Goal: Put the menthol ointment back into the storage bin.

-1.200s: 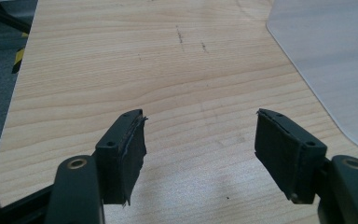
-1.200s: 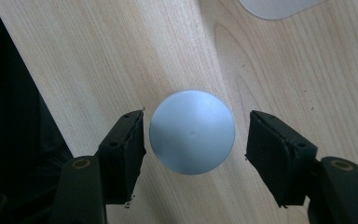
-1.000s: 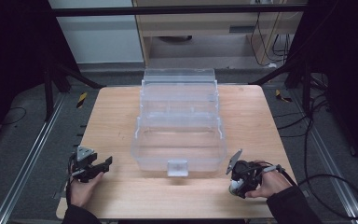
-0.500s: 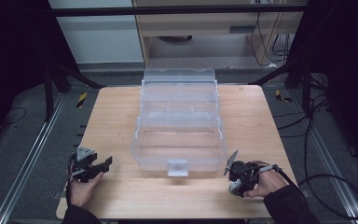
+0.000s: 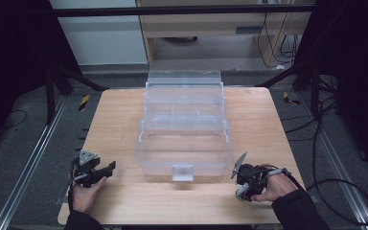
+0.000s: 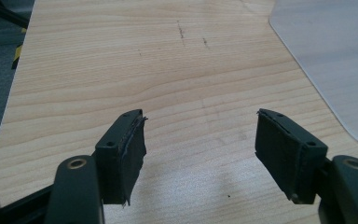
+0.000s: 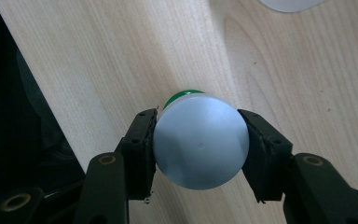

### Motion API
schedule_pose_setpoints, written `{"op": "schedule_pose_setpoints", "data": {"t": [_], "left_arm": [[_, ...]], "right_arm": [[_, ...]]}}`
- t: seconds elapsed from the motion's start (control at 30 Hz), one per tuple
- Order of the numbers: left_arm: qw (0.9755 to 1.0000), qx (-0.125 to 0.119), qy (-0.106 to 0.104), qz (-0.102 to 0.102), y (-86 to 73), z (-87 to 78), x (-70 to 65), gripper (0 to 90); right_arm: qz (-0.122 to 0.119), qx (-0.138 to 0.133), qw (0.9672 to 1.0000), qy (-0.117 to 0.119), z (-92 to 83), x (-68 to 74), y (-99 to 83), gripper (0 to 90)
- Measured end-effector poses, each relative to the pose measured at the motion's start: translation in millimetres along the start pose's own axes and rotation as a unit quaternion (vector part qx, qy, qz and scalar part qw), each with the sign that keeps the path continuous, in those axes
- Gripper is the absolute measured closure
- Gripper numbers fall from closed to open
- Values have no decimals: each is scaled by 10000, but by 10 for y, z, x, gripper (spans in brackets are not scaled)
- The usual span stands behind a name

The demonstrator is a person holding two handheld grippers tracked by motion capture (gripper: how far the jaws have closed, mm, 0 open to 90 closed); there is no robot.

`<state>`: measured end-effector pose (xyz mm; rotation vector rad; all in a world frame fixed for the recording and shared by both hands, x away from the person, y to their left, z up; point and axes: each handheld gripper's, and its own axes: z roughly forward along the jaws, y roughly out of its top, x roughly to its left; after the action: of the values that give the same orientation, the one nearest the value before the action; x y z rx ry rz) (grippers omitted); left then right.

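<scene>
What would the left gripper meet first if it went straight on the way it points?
Probably the clear plastic box, whose corner lies ahead and to one side of the open left gripper. Directly ahead is bare wooden table, so it might slide past; depth is unclear.

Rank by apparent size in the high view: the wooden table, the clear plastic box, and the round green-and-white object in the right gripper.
1. wooden table, the largest.
2. clear plastic box, covering the table's middle.
3. round green-and-white object, the smallest, mostly hidden by the right gripper whose jaws clamp it.
</scene>
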<state>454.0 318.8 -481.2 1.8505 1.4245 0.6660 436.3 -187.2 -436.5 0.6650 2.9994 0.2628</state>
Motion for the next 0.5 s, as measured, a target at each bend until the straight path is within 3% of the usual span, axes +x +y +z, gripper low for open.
{"op": "schedule_pose_setpoints", "data": {"t": [0.5], "left_arm": [[10000, 0, -33, 43, 1, 1, -10, 329]], "right_arm": [[107, -419, 9989, -183, -324, -23, 61, 501]]}}
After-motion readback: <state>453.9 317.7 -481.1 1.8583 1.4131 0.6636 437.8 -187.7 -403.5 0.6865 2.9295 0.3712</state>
